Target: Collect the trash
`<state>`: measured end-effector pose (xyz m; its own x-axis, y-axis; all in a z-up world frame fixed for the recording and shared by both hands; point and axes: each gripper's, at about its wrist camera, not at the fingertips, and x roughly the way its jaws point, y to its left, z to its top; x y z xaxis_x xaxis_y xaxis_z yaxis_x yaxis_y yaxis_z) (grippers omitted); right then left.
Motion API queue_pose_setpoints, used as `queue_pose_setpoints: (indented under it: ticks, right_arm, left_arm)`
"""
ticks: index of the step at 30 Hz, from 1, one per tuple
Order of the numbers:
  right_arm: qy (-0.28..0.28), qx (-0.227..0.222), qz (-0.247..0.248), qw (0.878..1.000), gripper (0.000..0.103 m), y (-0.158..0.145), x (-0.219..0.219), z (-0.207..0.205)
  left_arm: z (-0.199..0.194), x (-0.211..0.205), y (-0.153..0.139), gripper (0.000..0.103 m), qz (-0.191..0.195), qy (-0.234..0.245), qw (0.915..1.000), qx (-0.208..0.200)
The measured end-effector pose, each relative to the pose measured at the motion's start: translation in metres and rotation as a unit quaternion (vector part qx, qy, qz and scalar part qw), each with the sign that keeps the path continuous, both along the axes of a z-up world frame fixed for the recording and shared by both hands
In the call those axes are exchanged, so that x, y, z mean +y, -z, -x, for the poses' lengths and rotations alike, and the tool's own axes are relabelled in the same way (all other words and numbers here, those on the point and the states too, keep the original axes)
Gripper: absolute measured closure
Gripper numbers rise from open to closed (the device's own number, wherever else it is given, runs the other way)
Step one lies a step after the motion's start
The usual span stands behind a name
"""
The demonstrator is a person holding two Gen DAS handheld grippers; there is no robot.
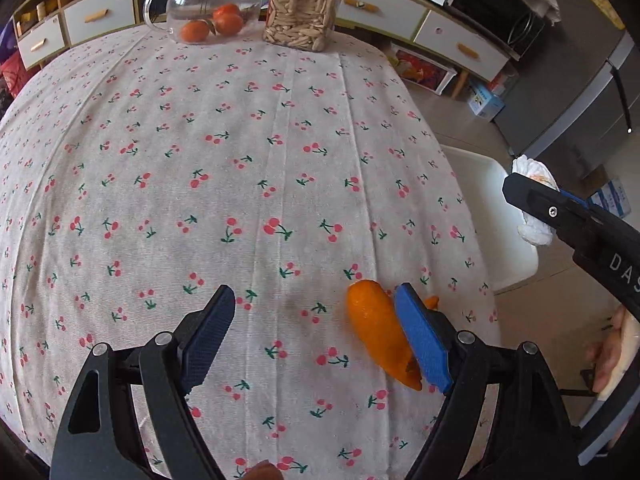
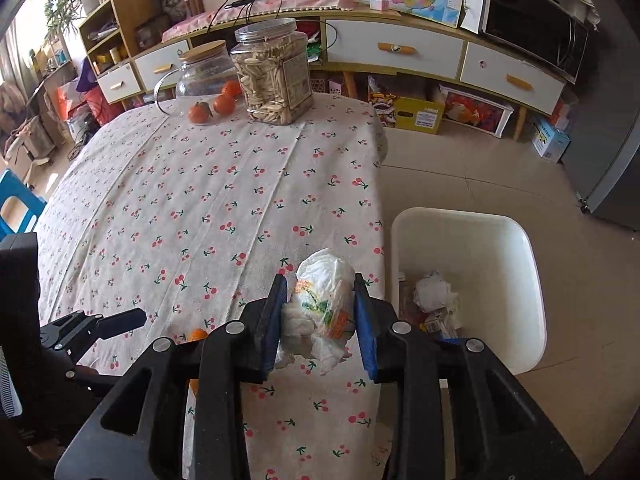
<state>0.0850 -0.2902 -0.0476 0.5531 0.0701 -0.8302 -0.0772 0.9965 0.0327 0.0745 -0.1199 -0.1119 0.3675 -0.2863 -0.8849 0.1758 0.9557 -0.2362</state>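
On the desk (image 2: pixel 168 200), under a cherry-print cloth, little trash remained: one piece of orange peel (image 1: pixel 378 332) near the front edge. At the far end stood a glass teapot (image 2: pixel 202 80), a jar of seeds (image 2: pixel 276 76) and some tangerines (image 2: pixel 218 104), none of it trash by the look.

Right hand-held gripper (image 2: pixel 320 312): jaws narrow, clamped on a crumpled white tissue (image 2: pixel 320 304) with a coloured print. Pads pressed both sides; the wad bulged above and below them. It hung over the desk's right edge, just beside the white bin (image 2: pixel 536 280) on the floor. The bin already held crumpled paper and wrappers.

Left hand-held gripper (image 1: pixel 316 336): jaws wide, nothing held. It pointed steeply down at the desk. The peel lay against the inner face of its right-side pad (image 1: pixel 424 344); whether touching or merely in front, could not tell. The other pad stood well apart from the peel.

Step in hand, as judged: carrying the tissue to the bin while the other gripper lined up on the peel.

Next move would call for swinging the tissue rightward until it cleared the bin's rim, then releasing. The left gripper would need shifting so the peel sat centred between the pads before closing. The peel is thin and curled; a low, flat approach seemed wise, lest a pad snag the cloth.
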Motion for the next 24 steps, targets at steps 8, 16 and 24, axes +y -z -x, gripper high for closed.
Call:
queue_pose_setpoints:
  ticks: [8,16,24]
  right_arm:
    - [0.002,-0.004,-0.002,1.0,0.072,-0.003,-0.005,0.0]
    - [0.002,-0.002,-0.004,1.0,0.071,-0.002,0.001,-0.005]
    - [-0.015,-0.019,-0.021,0.999,0.071,-0.009,0.023,-0.01]
  left_arm:
    - [0.009,-0.035,0.012,0.043,-0.03,0.034,0.9989,-0.011]
    - [0.009,-0.022,0.008,0.08,0.013,0.063,0.9979,-0.001]
    - [-0.005,0.045,-0.01,0.082,-0.041,-0.025,0.9979,-0.044]
